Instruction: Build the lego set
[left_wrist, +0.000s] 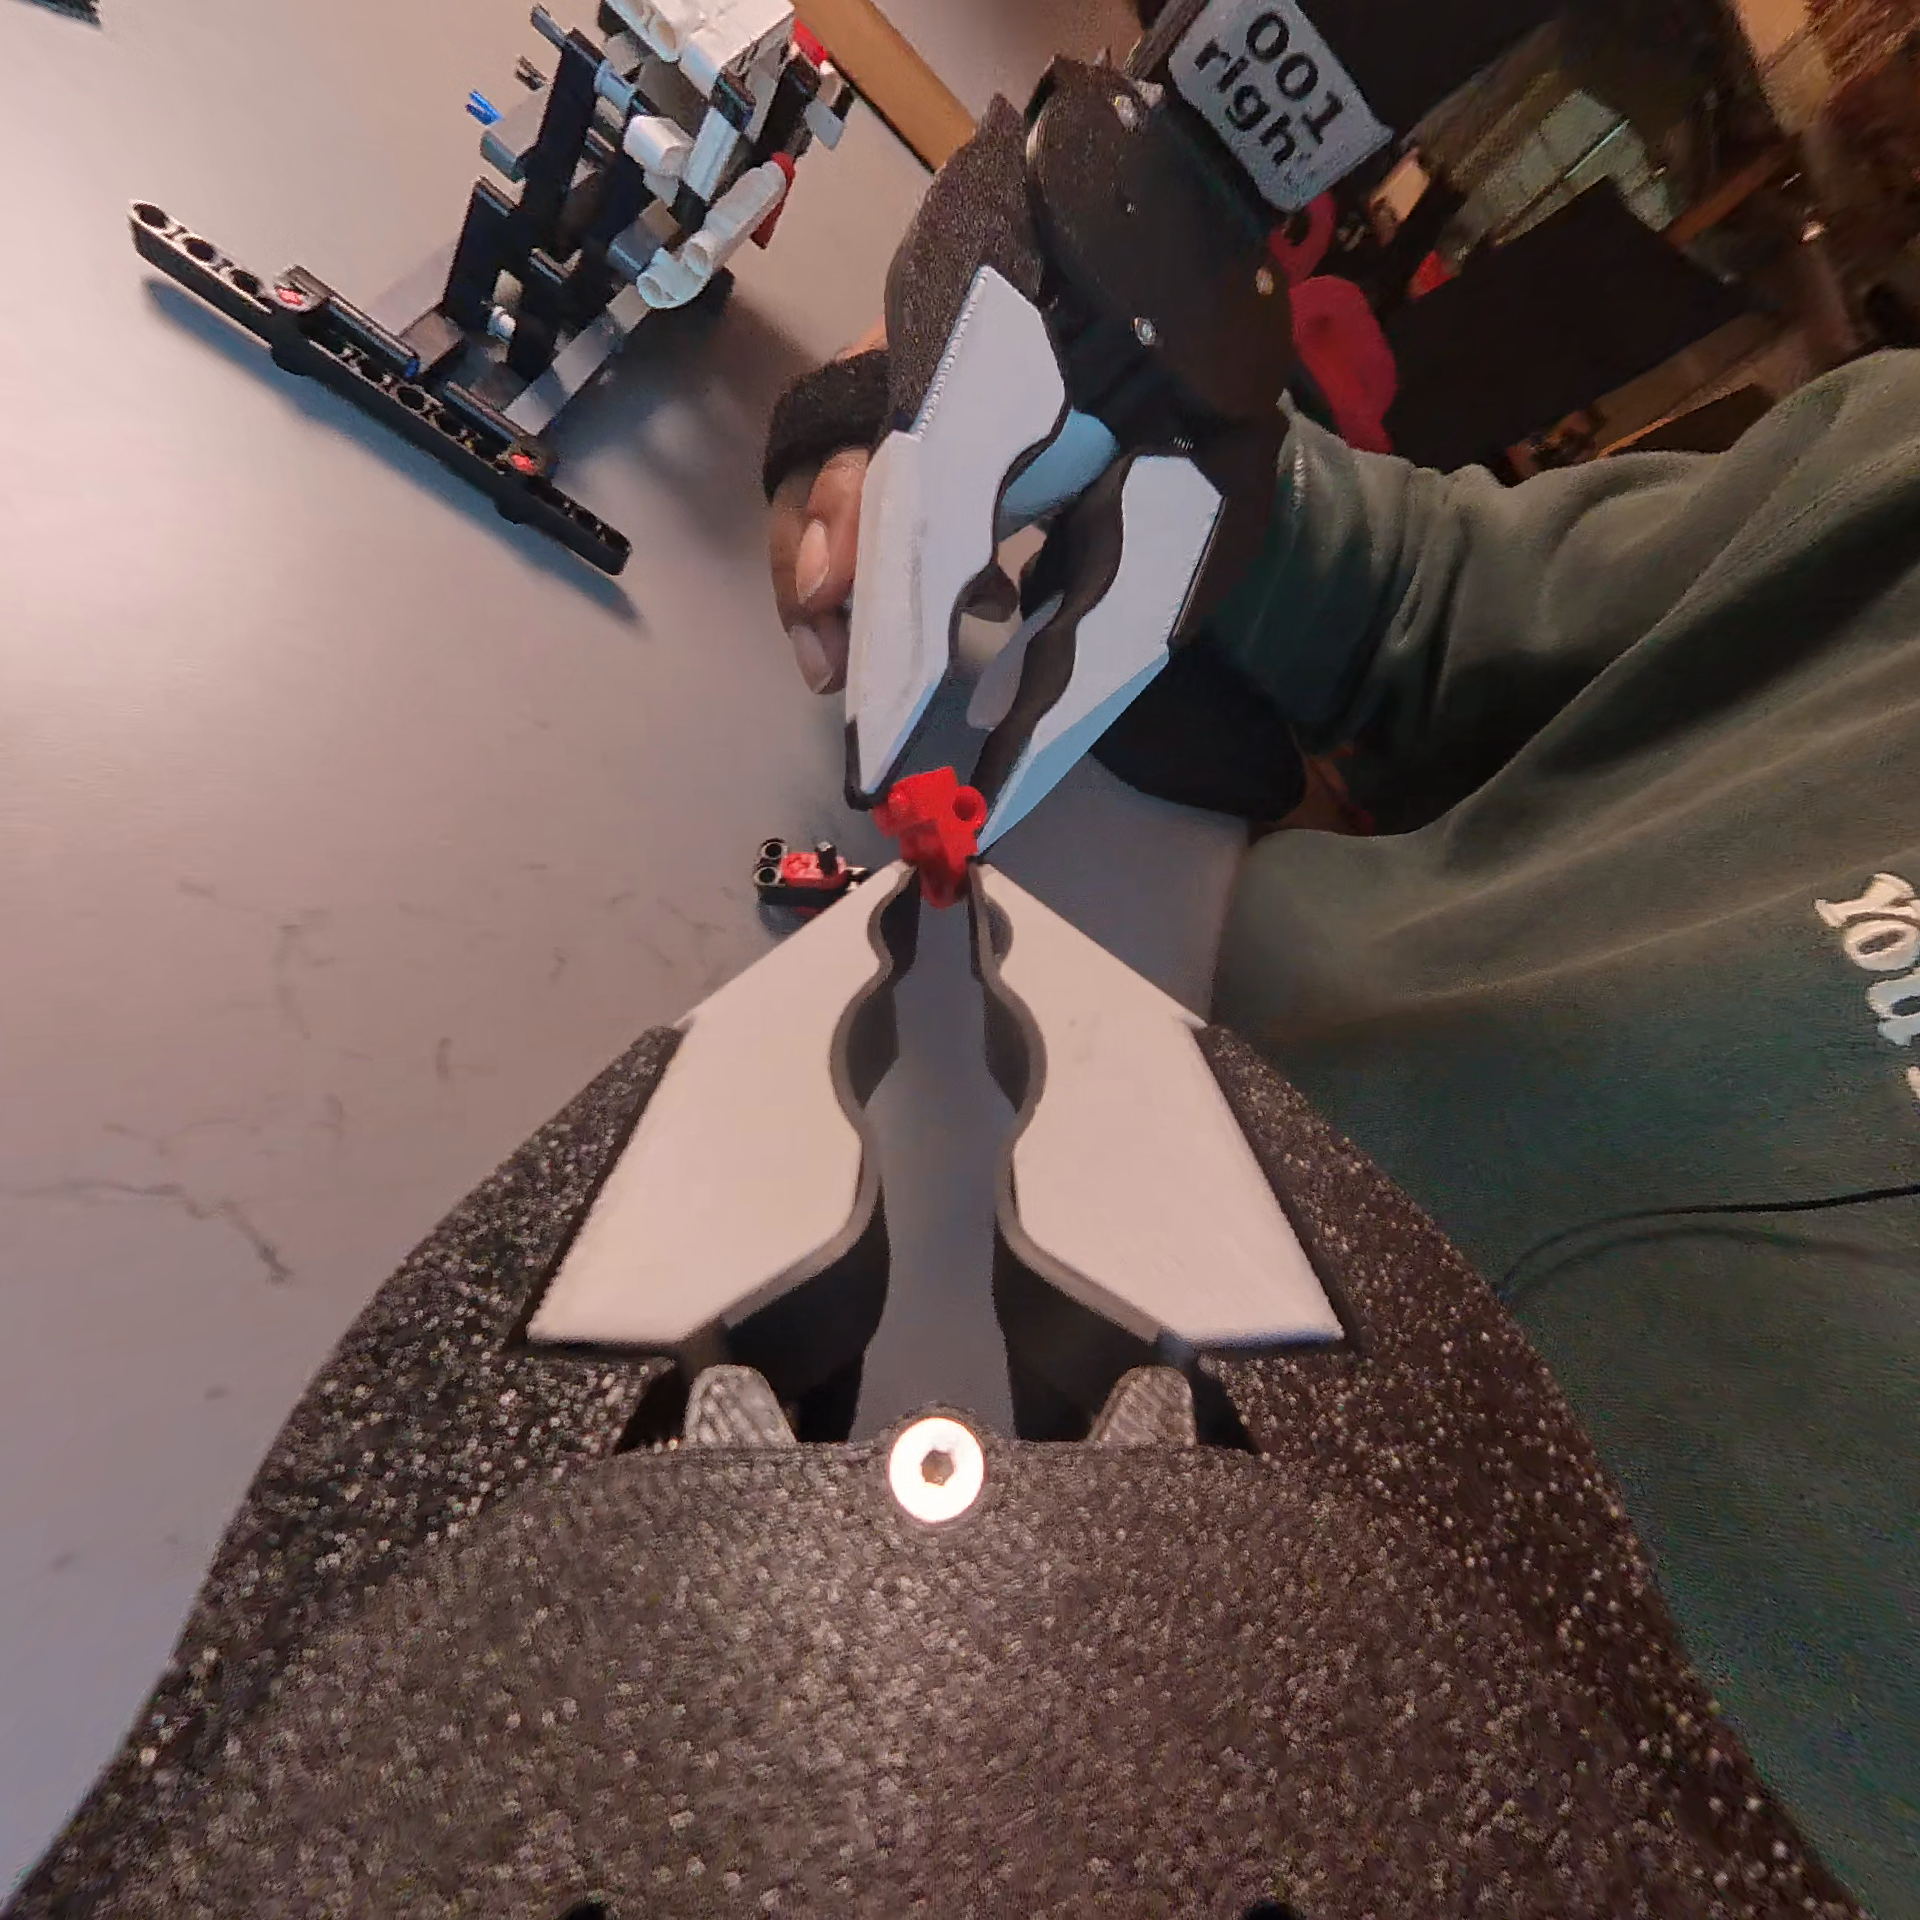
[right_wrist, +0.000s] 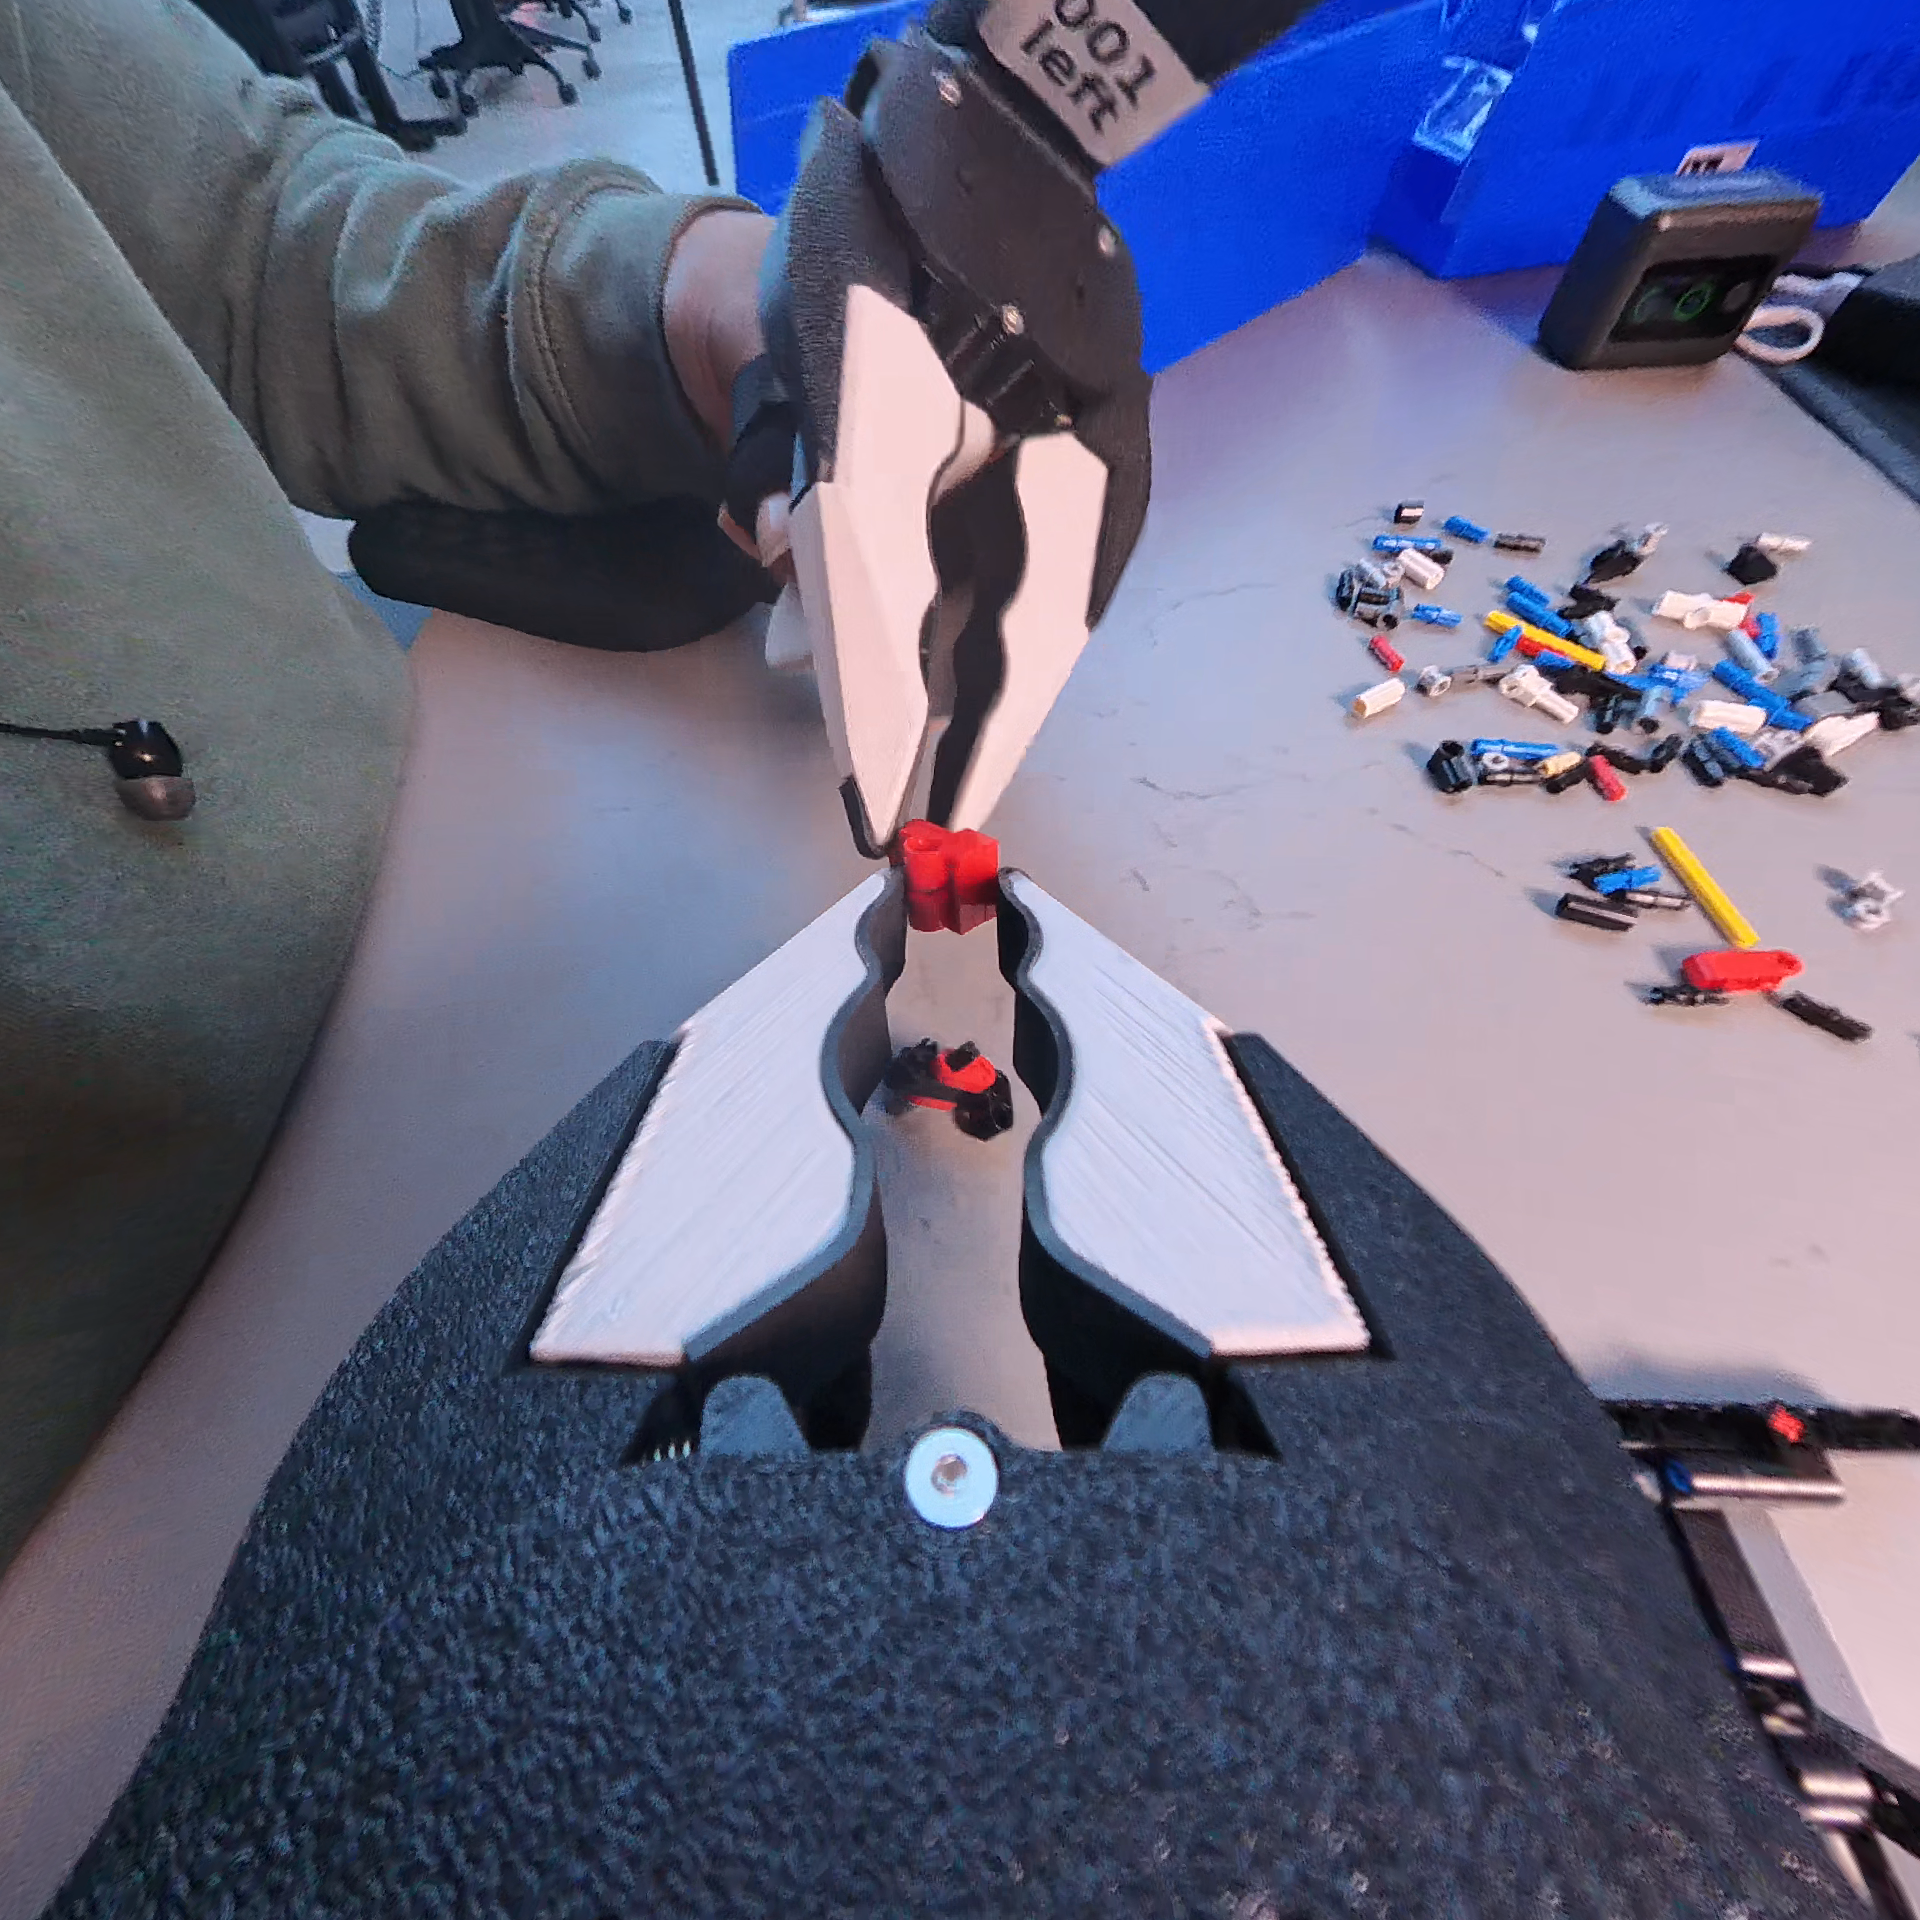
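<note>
Both grippers met tip to tip over the table, leaving no gap btwn them. Under the tips sat a small red-black piece. Loose parts pile crowded the right side; half-built model blocked the far left. Bare table lay btwn model and grippers, w/ room to pass.

Even indoor light, moderately bright, soft. Left wrist view runs warm and dimmer; the desk shows short soft shadows under the lego model. Right wrist view is cooler and brighter, with mild sheen on the desk. Heavy fisheye bend at the edges. Sleeve and loose parts slightly blurred.
</note>
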